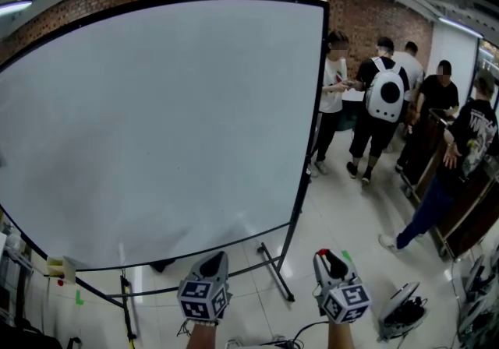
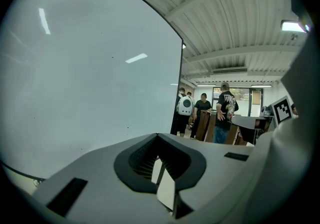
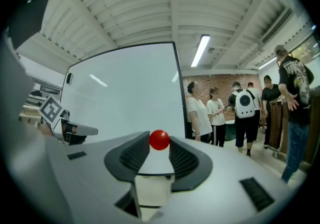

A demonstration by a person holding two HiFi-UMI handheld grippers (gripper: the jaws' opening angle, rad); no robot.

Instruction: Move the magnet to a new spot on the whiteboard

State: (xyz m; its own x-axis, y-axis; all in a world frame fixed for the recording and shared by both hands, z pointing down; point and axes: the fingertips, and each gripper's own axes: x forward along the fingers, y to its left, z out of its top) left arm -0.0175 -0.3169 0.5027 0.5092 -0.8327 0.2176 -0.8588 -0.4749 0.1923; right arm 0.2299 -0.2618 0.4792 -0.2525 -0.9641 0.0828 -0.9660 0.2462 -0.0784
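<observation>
The round red magnet (image 3: 159,139) sits clamped in the right hand-held gripper (image 3: 159,144), off the blank upright whiteboard (image 1: 156,129).

Head camera's up high, tipped forward and down: the whiteboard (image 1: 156,129) fills nine to twelve o'clock, and the left gripper (image 1: 215,262) and right gripper (image 1: 330,259) poke in at six. Left gripper view looks along its jaws, board close at ten o'clock. Right gripper view sits further back, board at ten. All three catch the people (image 1: 386,98), distant, between two and three o'clock.
</observation>
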